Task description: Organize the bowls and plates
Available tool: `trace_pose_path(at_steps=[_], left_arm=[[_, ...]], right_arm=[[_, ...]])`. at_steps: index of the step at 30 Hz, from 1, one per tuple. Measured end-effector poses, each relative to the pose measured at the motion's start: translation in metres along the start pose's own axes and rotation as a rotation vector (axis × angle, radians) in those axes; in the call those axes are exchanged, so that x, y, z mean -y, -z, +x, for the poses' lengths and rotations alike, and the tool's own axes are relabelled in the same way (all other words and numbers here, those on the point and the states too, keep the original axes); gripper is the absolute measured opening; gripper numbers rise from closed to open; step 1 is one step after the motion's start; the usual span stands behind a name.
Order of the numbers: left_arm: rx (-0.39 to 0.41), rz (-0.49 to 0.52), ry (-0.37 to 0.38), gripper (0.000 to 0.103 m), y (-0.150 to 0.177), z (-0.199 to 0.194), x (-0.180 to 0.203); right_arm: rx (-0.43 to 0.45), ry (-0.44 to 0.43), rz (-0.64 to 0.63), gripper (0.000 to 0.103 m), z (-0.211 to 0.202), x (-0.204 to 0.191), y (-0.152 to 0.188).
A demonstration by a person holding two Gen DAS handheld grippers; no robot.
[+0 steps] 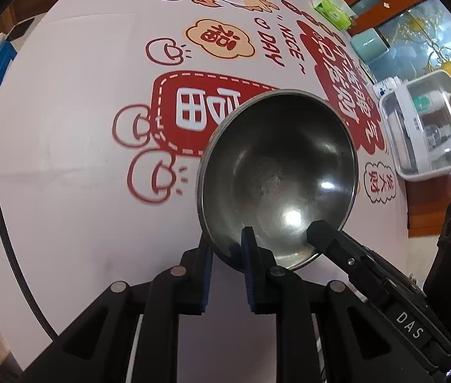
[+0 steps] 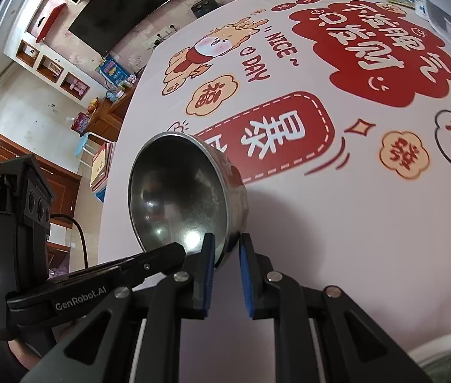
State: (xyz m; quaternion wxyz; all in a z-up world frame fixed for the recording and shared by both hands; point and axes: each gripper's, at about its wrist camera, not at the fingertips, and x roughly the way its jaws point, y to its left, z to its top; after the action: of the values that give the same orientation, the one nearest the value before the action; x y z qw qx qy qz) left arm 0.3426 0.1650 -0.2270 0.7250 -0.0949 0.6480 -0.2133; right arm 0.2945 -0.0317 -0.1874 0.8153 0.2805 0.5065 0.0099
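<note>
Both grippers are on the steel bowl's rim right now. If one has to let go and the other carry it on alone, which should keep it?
Probably left. The left gripper is shut on the steel bowl rim squarely, one pad inside, one outside. The right gripper also clamps the rim, but the bowl hangs tilted to its side.

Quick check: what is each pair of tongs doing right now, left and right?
Left tongs: shut on the rim of the steel bowl.
Right tongs: shut on the same bowl's rim.
</note>
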Motion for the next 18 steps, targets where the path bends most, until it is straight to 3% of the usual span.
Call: trace_pose_path(at_steps=[18], left_arm=[[0.011,0.092,0.010,0.016,0.082,-0.058,0.026]], right_arm=[[0.062,-0.010,-0.035,0.015,-0.073,-0.005,0.068]])
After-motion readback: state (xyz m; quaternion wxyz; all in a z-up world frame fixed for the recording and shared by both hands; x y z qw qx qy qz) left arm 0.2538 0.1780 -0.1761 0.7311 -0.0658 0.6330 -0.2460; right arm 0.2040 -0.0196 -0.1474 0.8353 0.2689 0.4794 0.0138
